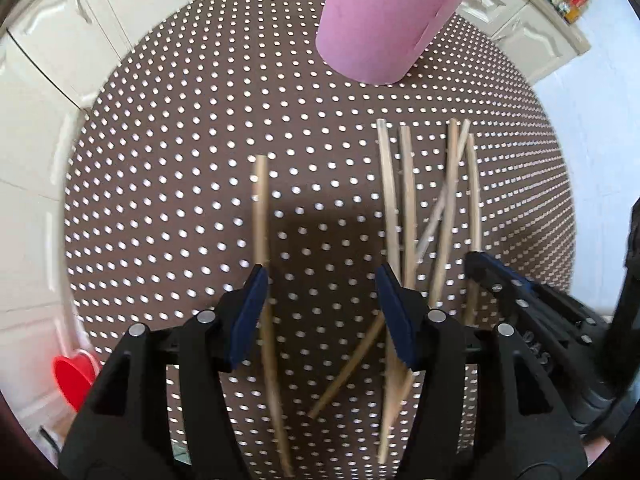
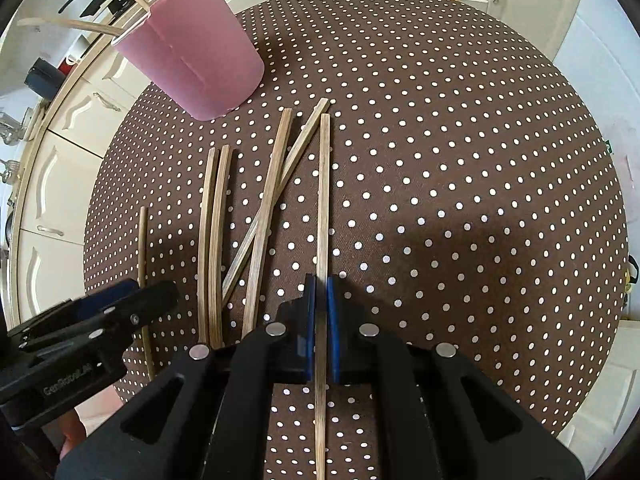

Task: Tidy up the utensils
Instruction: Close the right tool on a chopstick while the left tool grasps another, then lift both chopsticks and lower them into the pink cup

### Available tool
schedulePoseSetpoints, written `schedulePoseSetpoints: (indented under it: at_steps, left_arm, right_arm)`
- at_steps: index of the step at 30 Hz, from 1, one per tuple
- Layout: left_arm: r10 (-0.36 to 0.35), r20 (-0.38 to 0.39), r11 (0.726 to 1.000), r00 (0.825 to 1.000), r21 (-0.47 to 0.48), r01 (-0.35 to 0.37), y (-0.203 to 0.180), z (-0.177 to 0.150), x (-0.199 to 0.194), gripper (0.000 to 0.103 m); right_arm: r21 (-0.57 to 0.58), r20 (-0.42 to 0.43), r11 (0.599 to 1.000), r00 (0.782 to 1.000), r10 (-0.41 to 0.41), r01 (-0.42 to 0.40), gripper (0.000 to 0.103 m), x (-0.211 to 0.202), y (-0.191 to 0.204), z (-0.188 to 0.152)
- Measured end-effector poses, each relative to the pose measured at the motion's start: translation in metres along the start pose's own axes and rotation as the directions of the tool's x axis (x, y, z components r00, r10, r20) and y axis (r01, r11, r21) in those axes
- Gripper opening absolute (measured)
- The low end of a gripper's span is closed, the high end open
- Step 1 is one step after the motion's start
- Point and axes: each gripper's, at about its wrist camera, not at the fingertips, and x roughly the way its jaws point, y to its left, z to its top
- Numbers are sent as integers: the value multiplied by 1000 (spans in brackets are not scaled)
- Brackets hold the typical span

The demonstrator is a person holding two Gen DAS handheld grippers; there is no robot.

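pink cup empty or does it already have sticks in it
Not empty: in the right wrist view, several sticks poke out of the pink cup rim.

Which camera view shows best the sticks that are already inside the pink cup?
The right wrist view: the pink cup shows its rim with sticks poking out. The left wrist view cuts off the cup at its rim, hiding them.

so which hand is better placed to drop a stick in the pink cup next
Right. The right gripper is already shut on a stick; the left gripper is open, holding nothing. The cup stands ahead.
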Motion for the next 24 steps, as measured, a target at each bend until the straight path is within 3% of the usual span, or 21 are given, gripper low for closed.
schedulePoseSetpoints:
  at_steps: [4,8,15,18,19,20,21,23,24]
  left_arm:
    - [-31,28,999,999,-17,31,0,10,-17,55]
    - [30,79,999,996,19,-31,-5,7,-30,55]
    - [59,26,996,998,-73,-57,16,0,-16,55]
    - [97,-24,993,995,-68,-98,20,-2,4,54]
    - [100,24,994,995,-53,-98,17,-4,0,54]
    - [116,12,993,993,-23,-116,11,-4,4,51]
    - [136,28,991,990,-9,-136,8,-4,4,31]
    - [141,46,990,989,-25,-140,4,-5,0,21]
    - [139,49,990,989,-39,-138,5,-5,-2,10]
  right_arm:
    - [0,-3,1000,1000,2,-2,5,0,1,0]
    - [-2,-4,1000,1000,-1,1,5,0,1,1]
    - [-2,-3,1000,1000,-6,6,5,1,1,1]
    - [2,-2,1000,1000,-6,6,5,1,2,1]
    - [2,-1,1000,1000,-8,8,5,1,2,1]
    - [2,-2,1000,1000,-8,8,5,1,3,1]
    - [3,-2,1000,1000,-10,10,5,2,3,1]
    - [9,-1,1000,1000,-10,10,5,1,3,1]
    - [11,0,1000,1000,-9,9,5,1,3,1]
